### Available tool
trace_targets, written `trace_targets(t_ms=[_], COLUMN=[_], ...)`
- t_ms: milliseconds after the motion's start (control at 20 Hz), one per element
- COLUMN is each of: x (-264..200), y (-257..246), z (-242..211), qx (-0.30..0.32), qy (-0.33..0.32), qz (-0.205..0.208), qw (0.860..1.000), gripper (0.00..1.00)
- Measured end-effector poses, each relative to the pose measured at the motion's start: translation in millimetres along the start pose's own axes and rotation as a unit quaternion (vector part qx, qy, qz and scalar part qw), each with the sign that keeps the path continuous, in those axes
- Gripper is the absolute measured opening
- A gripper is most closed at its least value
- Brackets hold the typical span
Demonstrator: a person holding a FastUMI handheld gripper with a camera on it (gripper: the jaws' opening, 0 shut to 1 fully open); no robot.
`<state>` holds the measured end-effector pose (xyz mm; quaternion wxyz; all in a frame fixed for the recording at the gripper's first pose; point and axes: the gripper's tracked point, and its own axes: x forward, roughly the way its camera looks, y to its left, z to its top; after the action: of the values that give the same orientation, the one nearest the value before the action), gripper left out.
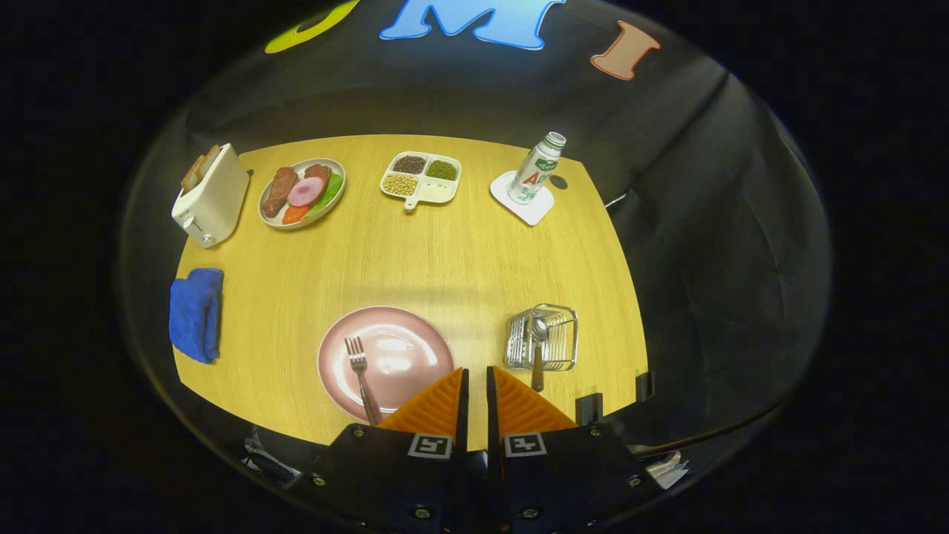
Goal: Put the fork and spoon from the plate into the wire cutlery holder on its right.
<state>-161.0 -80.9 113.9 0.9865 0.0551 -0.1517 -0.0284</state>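
A pink plate [400, 326] lies on the wooden table just ahead and left of my fingers. A metal fork [361, 374] rests on its left half, tines pointing away from me. To the right of the plate stands the wire cutlery holder [552, 326], and a spoon [537, 348] leans in it with its bowl up inside and its handle pointing back toward me over the front wires. My gripper [475, 371] hovers high above the table between plate and holder, its fingers nearly together with only a thin gap and nothing between them.
At the far side stand a white toaster [211, 196], a plate of food [302, 193], a divided dish of beans [421, 178] and a bottle [537, 167] on a white coaster. A blue cloth [195, 311] lies at the left edge. The table's right edge runs just past the holder.
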Motion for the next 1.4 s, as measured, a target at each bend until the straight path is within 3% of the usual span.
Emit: trace_targets(t_ms=[600,1400], x=[13,60], y=[77,116], z=[-57,-140], qx=[-0.049,-0.064], qy=[0.048,0.135], qz=[0.046,0.069], qw=[0.997,0.986], gripper=[0.11,0.12])
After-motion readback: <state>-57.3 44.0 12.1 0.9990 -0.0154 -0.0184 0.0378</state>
